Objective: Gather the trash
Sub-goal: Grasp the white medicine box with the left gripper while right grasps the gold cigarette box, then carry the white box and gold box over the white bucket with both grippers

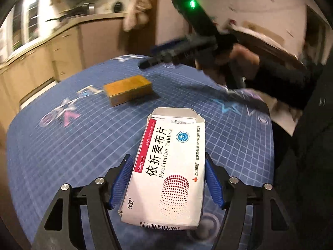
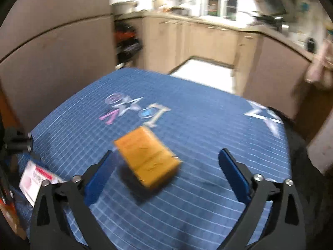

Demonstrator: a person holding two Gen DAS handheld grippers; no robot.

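Barely started: my left gripper (image 1: 168, 179) clamps the white pill box (image 1: 166, 166), right gripper (image 2: 166, 173) gapes empty over the orange box (image 2: 146, 156) on the tabletop (image 2: 208, 125).

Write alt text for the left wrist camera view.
The left gripper, blue pads on both sides, holds a white cardboard medicine box with red trim above a blue grid-patterned tablecloth. Beyond lie a yellow rectangular box and the blurred right gripper.
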